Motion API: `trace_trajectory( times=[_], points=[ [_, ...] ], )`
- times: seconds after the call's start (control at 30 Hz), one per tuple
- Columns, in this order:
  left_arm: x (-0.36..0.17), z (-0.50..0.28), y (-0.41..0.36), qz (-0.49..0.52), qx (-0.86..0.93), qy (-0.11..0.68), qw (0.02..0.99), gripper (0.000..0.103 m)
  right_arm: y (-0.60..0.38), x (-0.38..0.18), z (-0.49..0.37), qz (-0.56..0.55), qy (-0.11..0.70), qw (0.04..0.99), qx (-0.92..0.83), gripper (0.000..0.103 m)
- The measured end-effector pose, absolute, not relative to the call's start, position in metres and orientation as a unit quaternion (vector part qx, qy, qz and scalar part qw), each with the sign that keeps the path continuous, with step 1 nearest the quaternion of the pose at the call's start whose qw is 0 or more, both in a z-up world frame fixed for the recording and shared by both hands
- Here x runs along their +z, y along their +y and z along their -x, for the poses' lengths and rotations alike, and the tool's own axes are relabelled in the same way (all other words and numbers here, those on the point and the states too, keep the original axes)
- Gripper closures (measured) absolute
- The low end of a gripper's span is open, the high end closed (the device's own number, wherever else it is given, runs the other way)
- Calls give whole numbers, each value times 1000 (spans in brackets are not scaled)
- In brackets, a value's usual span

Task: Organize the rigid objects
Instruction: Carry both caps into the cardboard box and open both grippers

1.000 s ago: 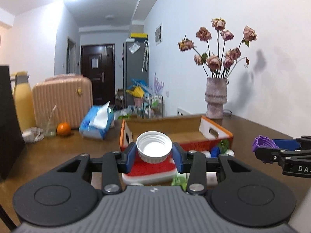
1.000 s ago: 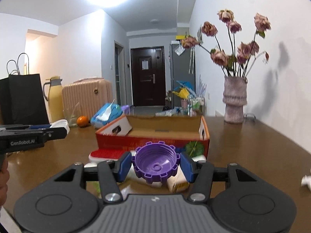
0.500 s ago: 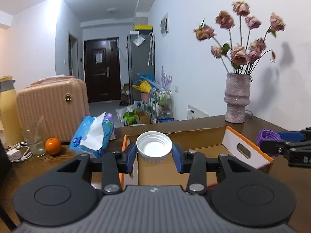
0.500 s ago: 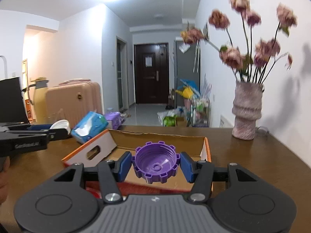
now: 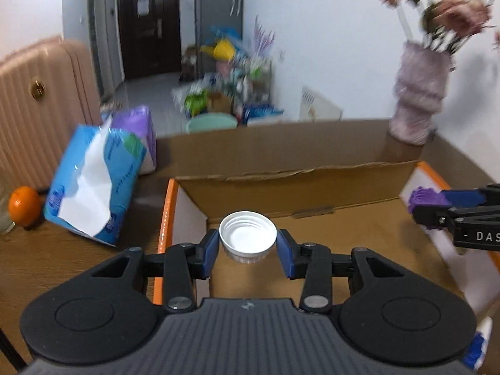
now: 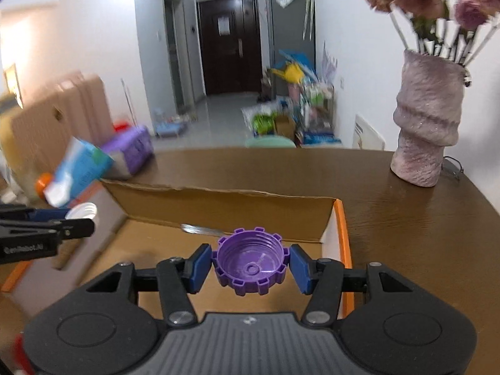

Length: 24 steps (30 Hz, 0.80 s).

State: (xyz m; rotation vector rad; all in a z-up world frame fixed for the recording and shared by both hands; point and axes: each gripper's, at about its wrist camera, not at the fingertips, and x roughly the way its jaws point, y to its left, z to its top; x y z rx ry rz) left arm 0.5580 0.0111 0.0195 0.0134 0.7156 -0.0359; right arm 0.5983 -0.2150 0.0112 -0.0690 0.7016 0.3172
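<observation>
My left gripper [image 5: 247, 248] is shut on a white screw cap [image 5: 247, 237], held open side up over the left part of an open cardboard box [image 5: 312, 187]. My right gripper [image 6: 251, 267] is shut on a purple ribbed cap [image 6: 250, 265], held open side up over the right part of the same box [image 6: 218, 206]. The right gripper with the purple cap [image 5: 425, 198] shows at the right edge of the left wrist view. The left gripper with the white cap [image 6: 82, 211] shows at the left edge of the right wrist view. The box floor below both caps looks bare.
The box stands on a brown wooden table [image 6: 406, 218]. A pink vase of dried roses [image 6: 426, 128] stands at the back right. A blue tissue pack [image 5: 90, 184], a purple pack [image 5: 137, 131], an orange [image 5: 23, 204] and a pink suitcase [image 5: 34, 100] are to the left.
Both grippers have moved forward and tilted down, from in front of the box to above its inside. Each cap stays in its grip.
</observation>
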Motion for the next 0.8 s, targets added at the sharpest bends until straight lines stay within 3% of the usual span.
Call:
trace_trajectory(
  times=[0.17,0.23,0.3,0.37,0.8],
  points=[
    [-3,-580,17,-15,-9,396,918,60,-205,-5,-631,47,390,908,145,49],
    [-3,-581,16,-19,-21,398,917,48,-200,-11,-636,56,400,904,142,44],
    [-3,-582,13,-28,-33,403,914,24,-198,-13,-637,57,401,903,144,37],
    [-3,-583,13,-27,-32,405,914,24,-197,-14,-638,58,397,905,142,24],
    [24,-550,17,-12,-23,399,917,23,-213,25,-595,45,357,922,143,23]
  ],
)
